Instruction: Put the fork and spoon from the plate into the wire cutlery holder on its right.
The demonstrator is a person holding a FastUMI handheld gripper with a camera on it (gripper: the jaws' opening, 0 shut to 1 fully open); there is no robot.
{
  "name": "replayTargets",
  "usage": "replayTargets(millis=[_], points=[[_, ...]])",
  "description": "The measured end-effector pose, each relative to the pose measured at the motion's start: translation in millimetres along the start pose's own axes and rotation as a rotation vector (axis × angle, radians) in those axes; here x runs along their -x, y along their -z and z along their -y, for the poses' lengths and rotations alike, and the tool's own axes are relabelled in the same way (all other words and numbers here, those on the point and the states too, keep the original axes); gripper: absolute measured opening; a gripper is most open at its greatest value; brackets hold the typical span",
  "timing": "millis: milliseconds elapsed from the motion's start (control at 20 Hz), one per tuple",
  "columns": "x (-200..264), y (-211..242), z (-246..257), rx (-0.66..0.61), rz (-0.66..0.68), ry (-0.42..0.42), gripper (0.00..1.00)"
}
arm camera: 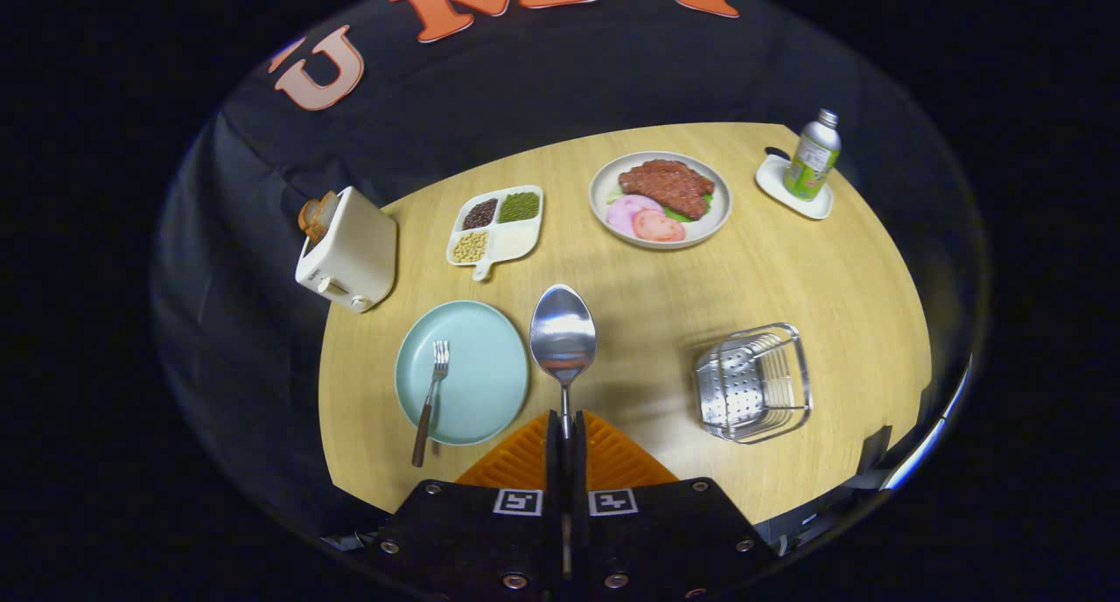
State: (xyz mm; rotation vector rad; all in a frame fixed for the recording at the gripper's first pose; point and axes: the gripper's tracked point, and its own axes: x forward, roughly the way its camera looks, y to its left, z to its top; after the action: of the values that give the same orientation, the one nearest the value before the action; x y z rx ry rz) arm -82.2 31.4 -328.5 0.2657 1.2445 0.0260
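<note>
Gripper view, centre-low of frame: my gripper [565,436] is clenched on the spoon [563,339], both fingers pressing its handle. Spoon's long axis runs straight ahead along the fingers, bowl forward and lifted above the tabletop [787,269].

Fork [430,392] lies on the light blue plate [477,357], lower left of centre; tines point away from me, dark handle overhangs the near rim. Plate sits just left of the fingers.

Wire cutlery holder [754,381] stands lower right of centre, well apart from the spoon, with bare tabletop between. Its opening appears to face up, tilted slightly toward me; perforated liner visible inside.

Judgement: spoon is in transit, fork not yet handled, so roughly the first half is under way. Key relation: holder lies to the right of the spoon's axis, so the coming move calls for a rightward carry and tipping the spoon so one end enters the opening. Risk: bowl catching the wire rim.
</note>
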Motion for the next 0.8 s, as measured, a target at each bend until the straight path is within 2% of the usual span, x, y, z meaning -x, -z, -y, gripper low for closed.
replayTargets(millis=[200, 350, 650, 800], points=[[11.7, 13.4, 56.1, -0.076, -0.001, 0.062, 0.05], [12.3, 23.8, 88.8, -0.078, -0.012, 0.114, 0.05], [-1.3, 31.6, 115.4, -0.051, -0.059, 0.15, 0.05], [-5.3, 22.4, 120.8, -0.033, -0.042, 0.168, 0.05]])
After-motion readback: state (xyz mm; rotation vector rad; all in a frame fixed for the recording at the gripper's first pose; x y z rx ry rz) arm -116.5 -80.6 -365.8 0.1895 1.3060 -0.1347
